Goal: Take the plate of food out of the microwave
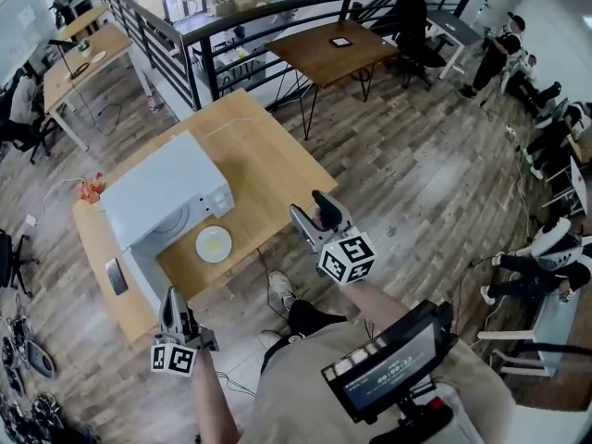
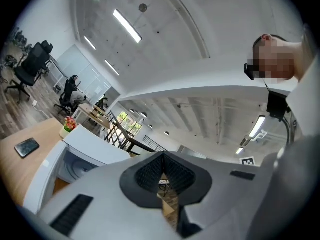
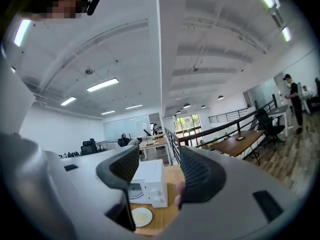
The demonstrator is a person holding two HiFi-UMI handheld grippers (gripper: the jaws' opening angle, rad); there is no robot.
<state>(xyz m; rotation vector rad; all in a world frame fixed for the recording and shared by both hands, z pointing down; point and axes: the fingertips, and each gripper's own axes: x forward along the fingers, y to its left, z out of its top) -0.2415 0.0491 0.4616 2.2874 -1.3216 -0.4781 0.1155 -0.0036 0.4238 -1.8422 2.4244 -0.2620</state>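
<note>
Wooden table (image 1: pixel 268 165) — plate (image 1: pixel 214 244) rests beside white microwave (image 1: pixel 162 192).

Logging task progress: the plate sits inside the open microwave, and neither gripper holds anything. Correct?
Not quite. The plate lies on the table in front of the open microwave, not inside it; the head view shows this. The left gripper and right gripper hold nothing.

Tbl (image 1: pixel 268 169) w/ microwave (image 1: pixel 162 192), plate (image 1: pixel 214 244), phone (image 1: pixel 117 277)
</note>
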